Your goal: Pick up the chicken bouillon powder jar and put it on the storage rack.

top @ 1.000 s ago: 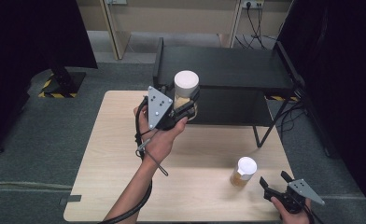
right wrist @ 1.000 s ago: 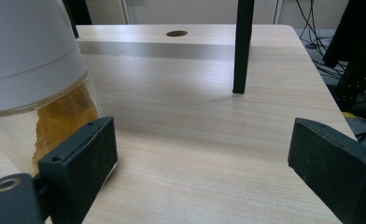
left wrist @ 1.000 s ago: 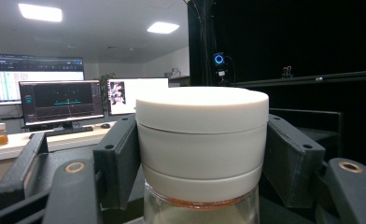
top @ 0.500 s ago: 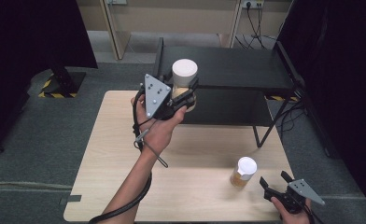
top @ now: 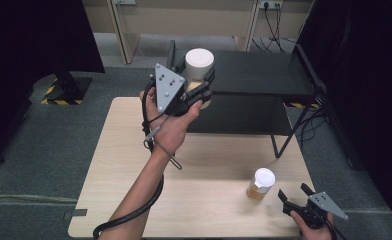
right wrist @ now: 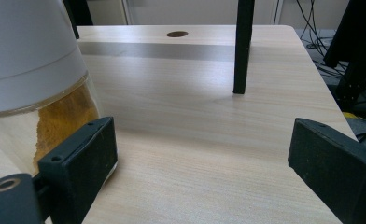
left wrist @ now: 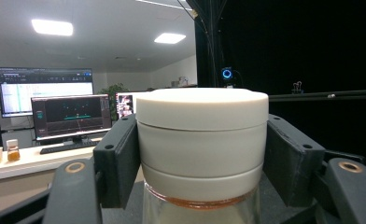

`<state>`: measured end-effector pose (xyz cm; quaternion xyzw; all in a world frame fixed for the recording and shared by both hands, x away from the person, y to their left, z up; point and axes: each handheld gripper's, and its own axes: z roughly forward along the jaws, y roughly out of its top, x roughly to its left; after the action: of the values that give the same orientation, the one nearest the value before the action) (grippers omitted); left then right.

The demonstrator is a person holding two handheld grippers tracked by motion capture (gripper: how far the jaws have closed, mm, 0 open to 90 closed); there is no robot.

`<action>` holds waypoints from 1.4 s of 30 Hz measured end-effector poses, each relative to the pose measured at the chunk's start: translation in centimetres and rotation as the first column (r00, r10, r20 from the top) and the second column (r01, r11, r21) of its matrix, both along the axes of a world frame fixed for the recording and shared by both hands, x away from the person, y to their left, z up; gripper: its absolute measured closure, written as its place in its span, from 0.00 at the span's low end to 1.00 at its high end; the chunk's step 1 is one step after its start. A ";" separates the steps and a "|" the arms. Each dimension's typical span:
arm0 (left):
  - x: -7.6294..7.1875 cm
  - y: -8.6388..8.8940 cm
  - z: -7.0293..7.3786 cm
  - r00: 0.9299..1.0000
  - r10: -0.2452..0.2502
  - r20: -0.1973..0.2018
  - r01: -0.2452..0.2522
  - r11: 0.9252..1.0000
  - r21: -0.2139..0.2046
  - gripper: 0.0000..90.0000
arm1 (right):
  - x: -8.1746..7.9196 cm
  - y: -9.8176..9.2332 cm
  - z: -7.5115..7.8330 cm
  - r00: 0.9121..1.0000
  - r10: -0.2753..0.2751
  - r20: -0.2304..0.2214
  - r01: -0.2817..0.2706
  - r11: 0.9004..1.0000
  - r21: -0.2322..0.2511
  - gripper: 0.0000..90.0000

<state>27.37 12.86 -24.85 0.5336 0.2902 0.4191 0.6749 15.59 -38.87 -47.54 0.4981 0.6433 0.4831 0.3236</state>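
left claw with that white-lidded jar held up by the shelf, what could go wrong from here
1. The left claw grips the held jar by its white lid, not the glass; the lid might loosen or slip, dropping the jar.
2. The jar hangs close to the black shelf; it could knock the shelf edge.
3. The right claw stands open right beside the second jar near the table edge; a nudge could tip it.

I see a clear glass-like jar [left wrist: 202,212] with a matt white plastic lid [left wrist: 202,122], over a pale, smooth wood-grain table [top: 219,165].
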 end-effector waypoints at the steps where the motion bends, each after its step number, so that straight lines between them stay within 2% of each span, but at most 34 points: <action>1: 0.1 0.0 0.1 1.000 0.002 0.000 -0.002 1.000 -0.001 0.38 | 0.0 0.0 0.0 1.000 0.000 0.000 0.000 1.000 0.000 0.09; 9: 1.0 -0.3 0.9 1.000 0.019 -0.005 -0.019 1.000 0.003 0.38 | 0.0 0.0 0.0 1.000 0.002 0.001 -0.002 1.000 -0.001 0.09; 23: 3.0 -1.4 1.8 0.997 0.076 -0.018 -0.076 0.997 0.016 0.38 | 0.0 -0.1 0.0 1.000 0.005 0.003 -0.005 1.000 0.000 0.09; 27: 3.6 -1.7 2.2 0.995 0.097 -0.027 -0.096 0.995 0.033 0.38 | 0.0 0.0 0.0 1.000 0.005 0.003 -0.005 1.000 -0.001 0.09; 35: 4.7 -2.1 2.5 0.990 0.134 -0.041 -0.133 0.991 0.027 0.38 | -0.1 0.0 0.0 1.000 0.007 0.005 -0.007 1.000 -0.004 0.09; 39: 5.0 -2.2 2.6 0.988 0.151 -0.039 -0.150 0.988 0.049 0.38 | -0.1 -0.1 -0.1 1.000 0.007 0.006 -0.007 1.000 -0.002 0.09; 42: 5.2 -2.3 2.5 0.986 0.159 -0.047 -0.157 0.987 0.043 0.38 | -0.1 0.0 -0.1 1.000 0.008 0.005 -0.008 1.000 -0.003 0.09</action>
<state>32.60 10.54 -22.37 0.5325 0.3399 0.4633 0.6215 15.54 -38.91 -47.59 0.4938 0.6453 0.4847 0.3239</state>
